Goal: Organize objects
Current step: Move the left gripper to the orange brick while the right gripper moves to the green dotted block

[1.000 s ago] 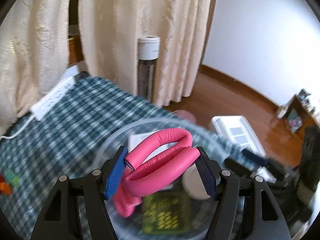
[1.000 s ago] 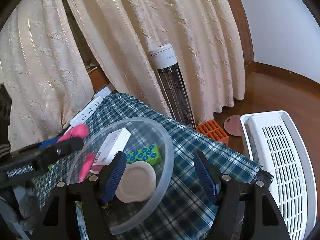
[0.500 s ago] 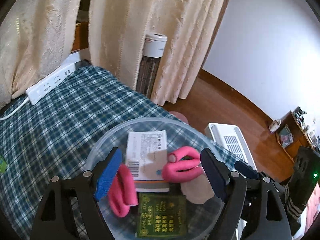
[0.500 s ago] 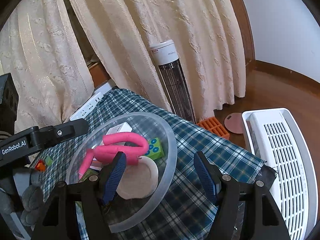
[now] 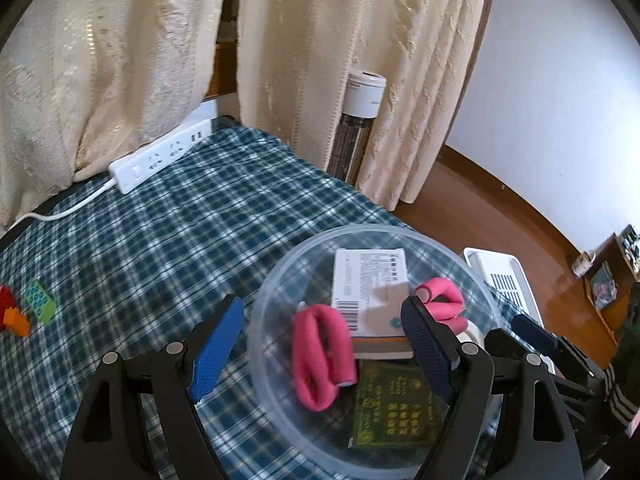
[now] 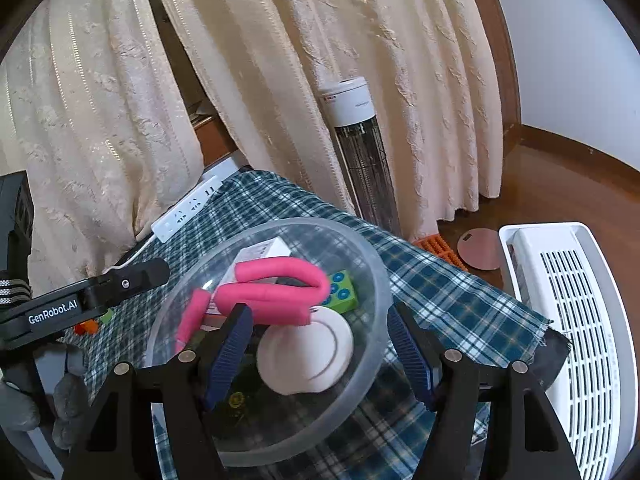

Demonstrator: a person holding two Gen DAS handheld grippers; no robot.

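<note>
Both my wrist views close above the bowl [image 5: 280, 280] [image 6: 376, 280], facing the curtains [image 5: 340, 40] [image 6: 280, 60], sharing the table's [image 5: 180, 220] far edge.

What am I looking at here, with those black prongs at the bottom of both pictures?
No robot: a person holds a two-finger gripper in each hand, each with a camera looking along its fingers. One picture is from the left gripper, the other from the right gripper. Both are open and hold nothing. On the checked cloth sits a clear bowl holding a bent pink tube, a white box, a green block, a white round lid and a dark green packet. Outside it lie a white power strip and small toy bricks.
</note>
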